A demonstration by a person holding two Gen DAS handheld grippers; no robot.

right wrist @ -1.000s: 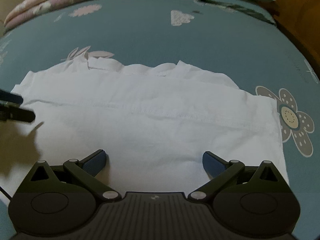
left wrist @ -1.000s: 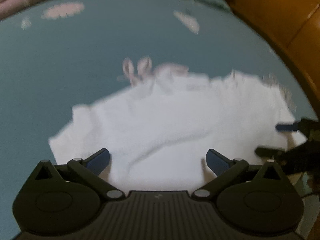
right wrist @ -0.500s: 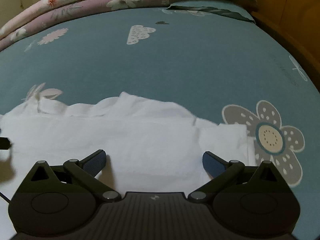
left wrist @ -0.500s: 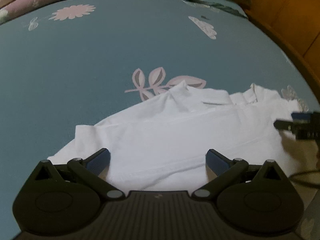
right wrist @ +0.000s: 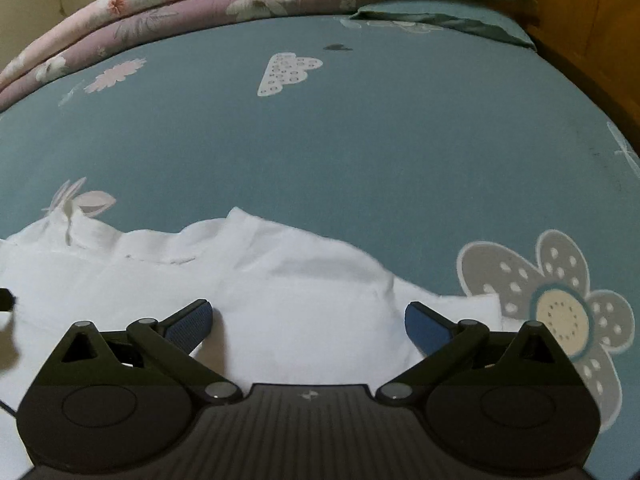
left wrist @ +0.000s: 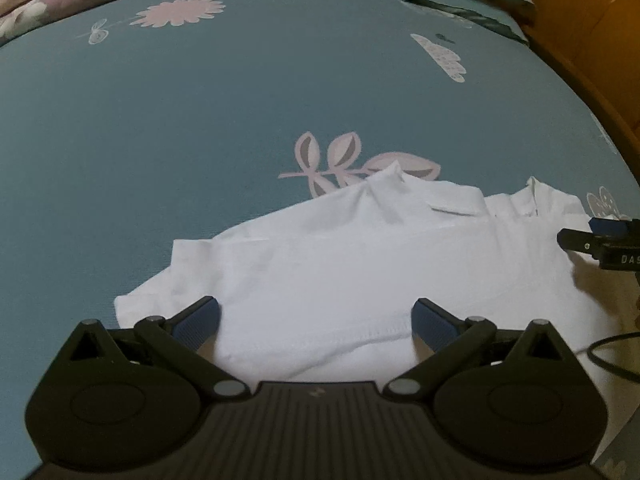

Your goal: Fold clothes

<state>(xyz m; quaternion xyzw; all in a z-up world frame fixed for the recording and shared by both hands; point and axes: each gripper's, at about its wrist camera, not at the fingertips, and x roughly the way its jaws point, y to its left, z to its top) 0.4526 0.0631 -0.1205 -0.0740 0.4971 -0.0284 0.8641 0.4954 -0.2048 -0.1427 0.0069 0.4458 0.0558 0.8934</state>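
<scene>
A white garment lies folded in a wide band on the teal bed sheet, its collar at the far edge. My left gripper hovers low over its near hem, open, nothing between the blue pads. In the right wrist view the same white garment fills the lower left, and my right gripper stands open over its right end, empty. The right gripper's finger tips show at the right edge of the left wrist view, above the cloth.
Folded floral quilts and a teal pillow are stacked at the far side of the bed. A wooden bed frame runs along the right. A black cable trails over the cloth at lower right.
Both views have dropped lower and tilted toward the far side of the bed; the garment now sits nearer the fingers. Both grippers stayed open.
</scene>
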